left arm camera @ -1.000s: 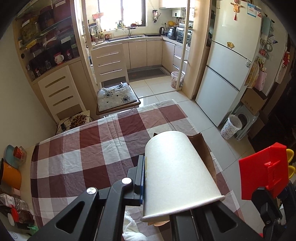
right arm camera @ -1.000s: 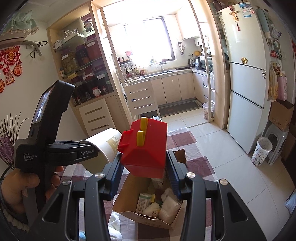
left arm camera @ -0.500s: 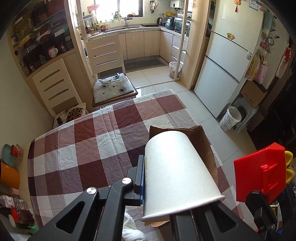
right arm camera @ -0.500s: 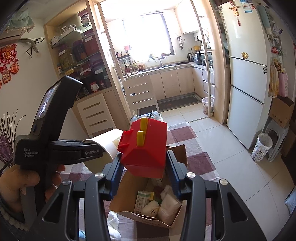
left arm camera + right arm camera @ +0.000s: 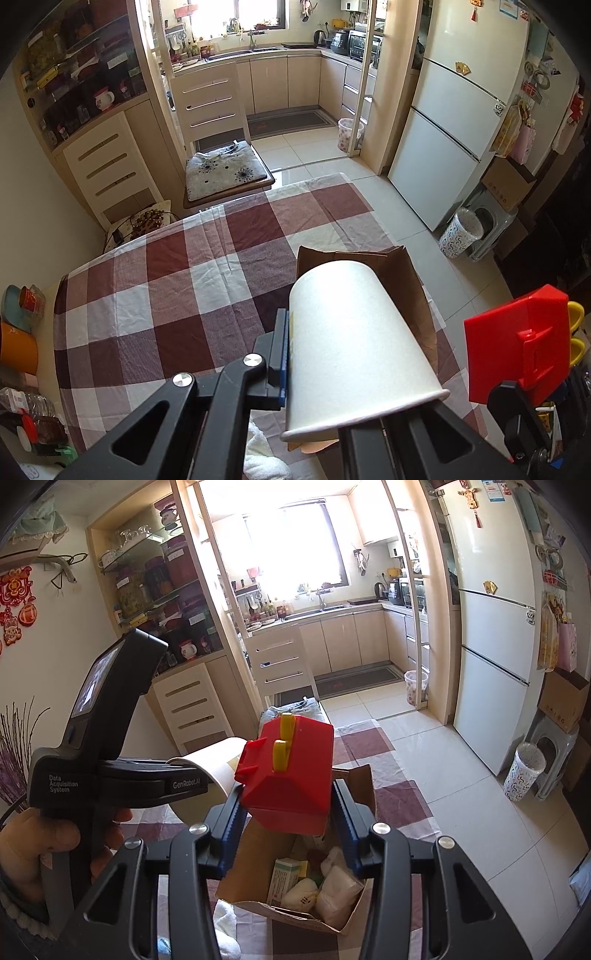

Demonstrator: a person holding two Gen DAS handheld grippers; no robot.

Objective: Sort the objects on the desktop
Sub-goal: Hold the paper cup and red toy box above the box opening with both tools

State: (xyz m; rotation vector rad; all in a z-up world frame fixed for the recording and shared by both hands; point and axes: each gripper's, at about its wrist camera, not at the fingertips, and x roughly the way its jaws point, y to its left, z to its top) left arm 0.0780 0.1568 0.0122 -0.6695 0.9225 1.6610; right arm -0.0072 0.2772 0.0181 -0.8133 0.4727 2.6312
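Holding both loads above the open cardboard box [image 5: 364, 786], you have your right gripper [image 5: 286, 794] pinching the red toy house [image 5: 291, 768] by its flat side walls; it looks like rigid, light plastic, so that flat-sided grip should stay put. Your left gripper [image 5: 314, 354] is pressed together on the rim wall of the white paper cup [image 5: 351, 350], which lies sideways with its base pointing ahead. Thin paper probably crushes easily, so pinch lightly. Below your right fingers, the box already contains white packets [image 5: 338, 886] and a small carton [image 5: 282, 880].
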